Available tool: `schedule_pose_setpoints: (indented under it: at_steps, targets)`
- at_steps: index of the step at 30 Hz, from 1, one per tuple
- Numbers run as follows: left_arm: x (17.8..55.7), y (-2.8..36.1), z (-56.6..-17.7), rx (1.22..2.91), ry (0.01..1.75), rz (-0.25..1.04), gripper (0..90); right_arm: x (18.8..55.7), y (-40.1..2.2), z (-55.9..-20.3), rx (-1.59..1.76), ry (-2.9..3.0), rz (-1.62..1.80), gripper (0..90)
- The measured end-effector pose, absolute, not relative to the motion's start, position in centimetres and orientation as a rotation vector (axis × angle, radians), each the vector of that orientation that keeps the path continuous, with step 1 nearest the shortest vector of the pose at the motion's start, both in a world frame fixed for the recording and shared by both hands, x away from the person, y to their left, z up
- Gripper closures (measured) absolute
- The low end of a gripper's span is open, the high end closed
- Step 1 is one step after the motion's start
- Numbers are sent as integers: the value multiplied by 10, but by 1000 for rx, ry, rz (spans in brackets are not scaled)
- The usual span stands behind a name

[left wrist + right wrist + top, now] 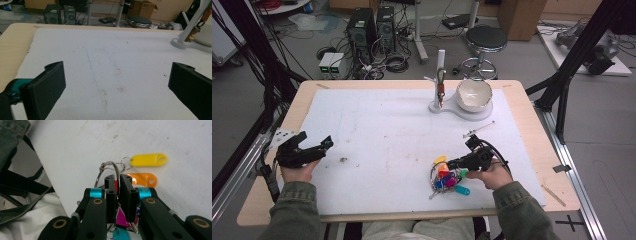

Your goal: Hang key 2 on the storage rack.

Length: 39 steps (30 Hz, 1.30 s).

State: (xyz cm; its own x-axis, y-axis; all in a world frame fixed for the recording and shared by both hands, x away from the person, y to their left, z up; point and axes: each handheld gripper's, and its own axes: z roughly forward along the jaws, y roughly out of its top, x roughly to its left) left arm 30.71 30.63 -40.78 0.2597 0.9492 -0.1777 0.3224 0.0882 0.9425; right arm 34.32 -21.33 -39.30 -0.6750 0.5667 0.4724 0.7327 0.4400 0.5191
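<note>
A wire key ring (110, 166) with coloured plastic tags lies near the front right of the white mat (387, 130). Beside the jaws I see a yellow tag (148, 160) and an orange tag (143, 179), with a magenta tag (121, 217) below. My right gripper (118, 178) is shut on the ring's wire, its jaws pressed close together over the bunch of tags (447, 179). My left gripper (315, 139) rests at the mat's left edge, open, and nothing lies between its fingers (47, 85).
At the back of the table a white stand (440, 65) has a small keyed item hanging from its hook, and a white bowl (473, 93) sits on its base. A thin metal rod (478, 129) lies on the mat behind the right hand. The table's front edge is close to the tags.
</note>
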Motion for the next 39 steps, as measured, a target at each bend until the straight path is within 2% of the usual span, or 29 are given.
schedule_pose_setpoints:
  at_steps: [39]
  targets:
    - [309,303,-409,1466,1249,705,17,363,-199,-324,-1013,-2499,-1290,831]
